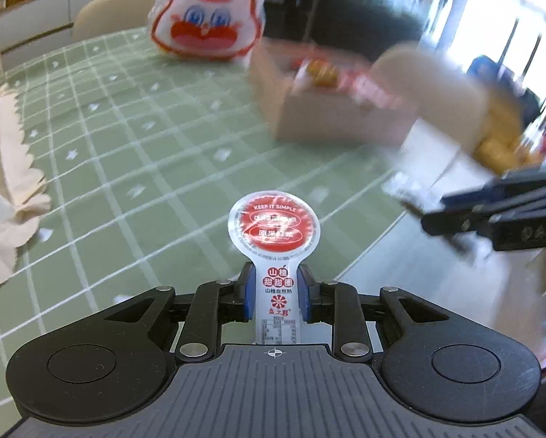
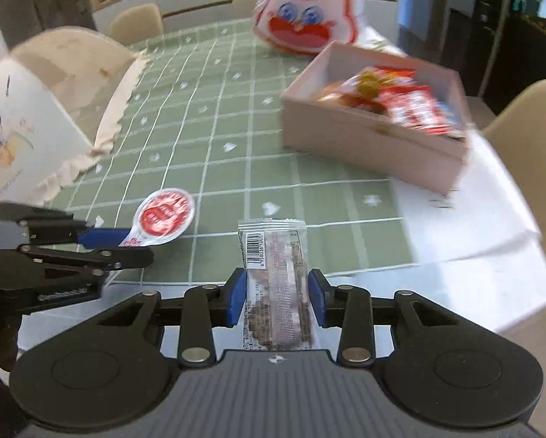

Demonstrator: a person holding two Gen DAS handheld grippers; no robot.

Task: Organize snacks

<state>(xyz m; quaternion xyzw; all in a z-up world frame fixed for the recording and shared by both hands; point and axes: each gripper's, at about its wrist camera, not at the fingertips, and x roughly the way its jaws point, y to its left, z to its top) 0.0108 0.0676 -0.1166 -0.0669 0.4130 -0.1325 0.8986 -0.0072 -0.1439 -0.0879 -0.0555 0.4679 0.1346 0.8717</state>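
My left gripper [image 1: 276,292] is shut on a spoon-shaped red and white hawthorn snack packet [image 1: 274,230], held above the green checked tablecloth [image 1: 126,146]. The right wrist view shows that packet [image 2: 163,215] and the left gripper [image 2: 105,237] at the left. My right gripper [image 2: 276,292] is shut on a clear-wrapped brown snack bar [image 2: 276,277] with a barcode. The right gripper [image 1: 492,215] shows blurred at the right of the left wrist view. A pink box [image 2: 364,138] holding several red snack packets sits ahead on the right; it also shows in the left wrist view [image 1: 324,120].
A white and red rabbit-face bag [image 2: 305,14] stands at the far side of the table, also in the left wrist view [image 1: 207,14]. A torn white paper bag [image 2: 35,109] lies at the left. Beige chairs [image 2: 528,116] surround the table.
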